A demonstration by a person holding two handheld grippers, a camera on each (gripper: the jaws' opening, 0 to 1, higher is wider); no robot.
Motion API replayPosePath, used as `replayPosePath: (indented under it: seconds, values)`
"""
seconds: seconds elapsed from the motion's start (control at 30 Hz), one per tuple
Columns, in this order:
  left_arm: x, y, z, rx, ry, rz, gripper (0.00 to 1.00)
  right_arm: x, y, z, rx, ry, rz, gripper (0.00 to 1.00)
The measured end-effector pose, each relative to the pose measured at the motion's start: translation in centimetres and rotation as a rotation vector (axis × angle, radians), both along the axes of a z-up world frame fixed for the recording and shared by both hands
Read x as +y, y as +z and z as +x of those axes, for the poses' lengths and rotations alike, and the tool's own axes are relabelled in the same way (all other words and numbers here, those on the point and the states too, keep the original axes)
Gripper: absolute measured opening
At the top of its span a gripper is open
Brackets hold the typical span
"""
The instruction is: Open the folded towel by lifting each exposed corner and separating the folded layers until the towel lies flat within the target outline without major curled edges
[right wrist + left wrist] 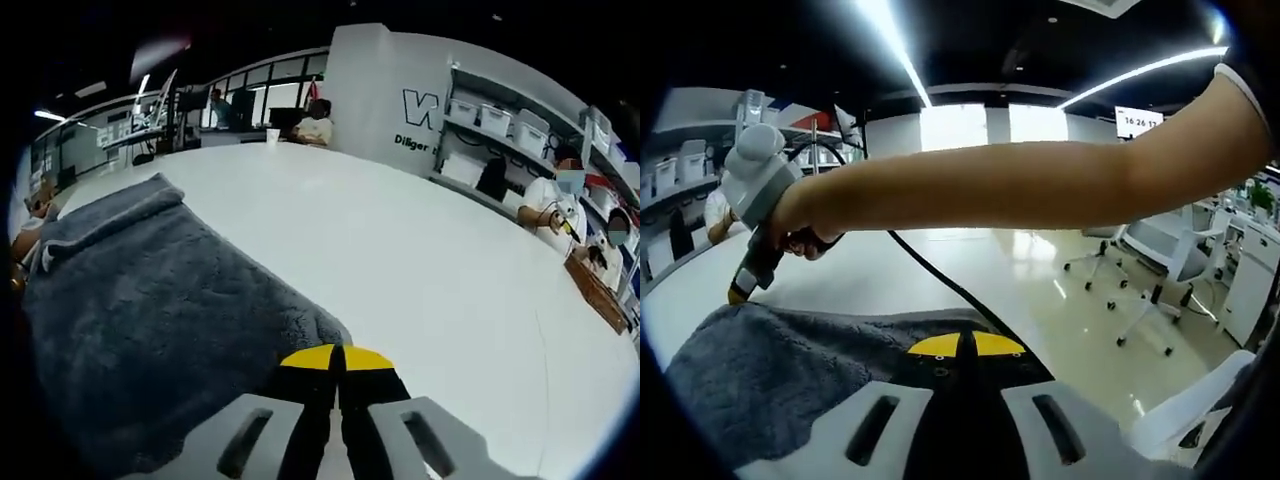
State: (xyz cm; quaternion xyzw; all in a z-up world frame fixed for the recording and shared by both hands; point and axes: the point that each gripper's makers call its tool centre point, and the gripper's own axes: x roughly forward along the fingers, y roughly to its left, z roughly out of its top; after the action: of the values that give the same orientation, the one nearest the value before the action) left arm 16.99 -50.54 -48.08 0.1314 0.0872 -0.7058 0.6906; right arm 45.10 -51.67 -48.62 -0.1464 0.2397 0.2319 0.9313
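While both sets of fingers sit closed on the grey towel edge, uneven lifting toward twelve o'clock could curl it on the white surface.

both cams low, close, share towel

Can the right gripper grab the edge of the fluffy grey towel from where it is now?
Probably yes. The right gripper sits right at the near edge of the fluffy grey towel on the white table, its jaws closed together, and nothing lies between them.
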Motion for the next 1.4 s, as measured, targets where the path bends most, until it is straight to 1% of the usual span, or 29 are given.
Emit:
replayPosePath:
  seconds: [0.07, 0.1, 0.17, 0.2, 0.4, 0.5, 0.67, 0.8, 0.9, 1.0, 1.1, 1.17, 1.2, 1.23, 1.3, 1.33, 1.4]
  values:
    - [-0.1, 0.0, 0.2, -0.001, -0.001, -0.002, 0.01, 0.0, 0.0, 0.0, -0.004, -0.004, 0.005, 0.0]
    - [-0.1, 0.1, 0.3, 0.023, 0.0, -0.004, 0.01, 0.0, 0.1, 0.0, -0.003, -0.01, 0.009, 0.0]
    - [-0.1, 0.1, 0.3, 0.038, 0.001, -0.006, 0.01, 0.1, 0.0, 0.0, -0.01, -0.007, -0.009, 0.0]
    - [-0.1, 0.1, 0.2, 0.038, -0.001, -0.007, 0.01, 0.1, 0.0, 0.0, -0.02, -0.004, -0.021, 0.0]
    - [-0.1, 0.2, 0.1, -0.004, -0.003, -0.014, 0.01, -0.1, 0.1, 0.0, -0.037, -0.027, -0.003, 0.0]
    - [-0.2, 0.2, 0.2, -0.013, -0.002, -0.015, 0.01, 0.0, 0.2, 0.0, -0.05, -0.025, -0.022, 0.0]
    - [-0.2, 0.3, 0.3, -0.001, -0.002, -0.015, 0.01, -0.1, 0.2, 0.0, -0.05, -0.032, -0.022, 0.0]
    - [-0.2, 0.2, 0.2, 0.007, -0.005, -0.014, 0.02, 0.0, 0.3, -0.1, -0.063, -0.04, -0.034, 0.0]
    - [-0.1, 0.4, 0.0, 0.024, -0.008, -0.01, 0.03, -0.2, 0.5, -0.2, -0.072, -0.048, -0.04, 0.0]
    - [-0.1, 0.4, 0.1, 0.021, -0.006, -0.008, 0.06, -0.8, 1.0, -0.3, -0.088, -0.077, -0.043, 0.06]
    - [-0.1, 0.5, 0.2, 0.017, 0.0, -0.001, 0.1, -1.1, 1.5, -0.6, -0.098, -0.088, -0.036, 0.09]
    - [0.1, 0.6, 0.4, 0.016, 0.0, 0.004, 0.15, -1.3, 1.8, -0.8, -0.104, -0.095, -0.026, 0.11]
    - [0.3, 0.7, 0.9, 0.006, 0.026, 0.007, 0.2, -1.3, 2.0, -0.9, -0.107, -0.098, -0.023, 0.11]
    - [0.5, 0.8, 1.5, -0.007, 0.06, 0.014, 0.3, -1.4, 2.2, -1.0, -0.109, -0.1, -0.024, 0.12]
    - [0.9, 1.0, 2.2, -0.027, 0.087, 0.023, 0.41, -1.8, 2.8, -1.2, -0.134, -0.107, -0.043, 0.12]
    - [1.2, 1.3, 2.5, -0.034, 0.096, 0.027, 0.46, -1.9, 3.1, -1.3, -0.14, -0.11, -0.045, 0.13]
    - [1.3, 1.5, 2.7, -0.035, 0.103, 0.024, 0.51, -2.1, 3.5, -1.5, -0.148, -0.114, -0.044, 0.14]
